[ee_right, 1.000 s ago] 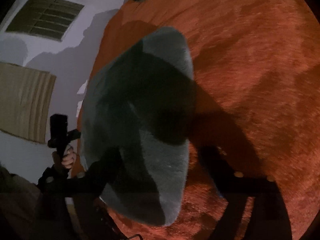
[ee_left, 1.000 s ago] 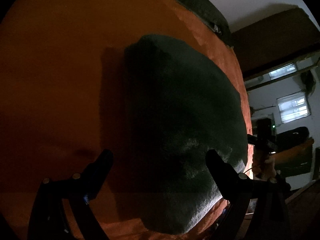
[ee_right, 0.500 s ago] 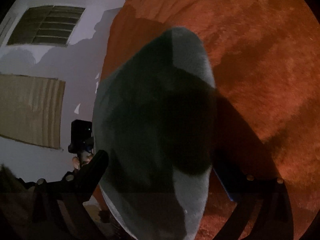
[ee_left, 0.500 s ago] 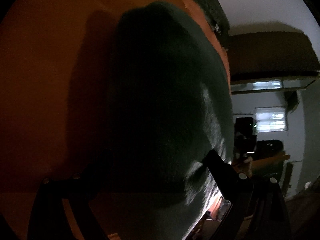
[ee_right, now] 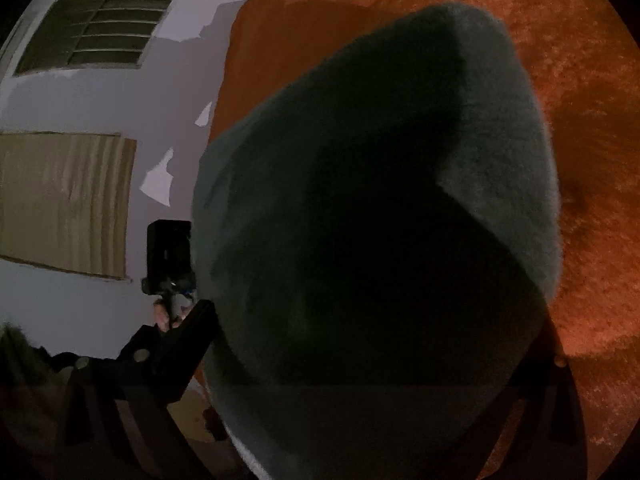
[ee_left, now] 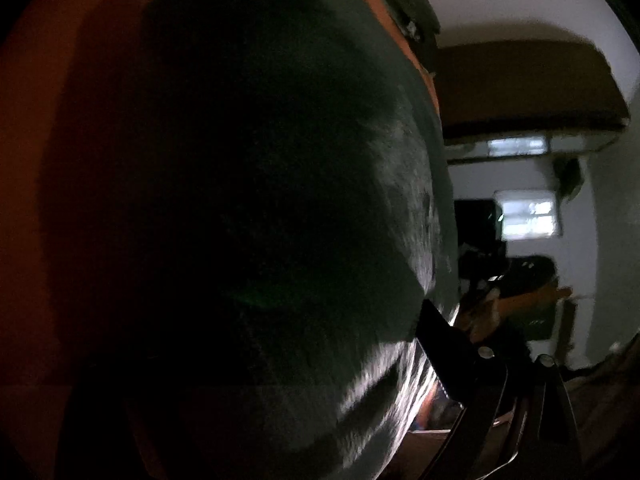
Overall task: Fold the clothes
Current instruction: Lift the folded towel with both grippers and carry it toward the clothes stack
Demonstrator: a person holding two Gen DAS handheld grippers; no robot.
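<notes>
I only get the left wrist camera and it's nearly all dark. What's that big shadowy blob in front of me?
Observer: The right wrist view shows it lit: a fuzzy grey-green cloth.
Operator: Is the other gripper grabbing it?
Observer: The right gripper has the cloth between its jaws, which have just been opening and stand wide apart.
Operator: What's past my own gripper?
Observer: A hand holds the left gripper beside the cloth, and on the grey wall beyond it is a slatted window.
</notes>
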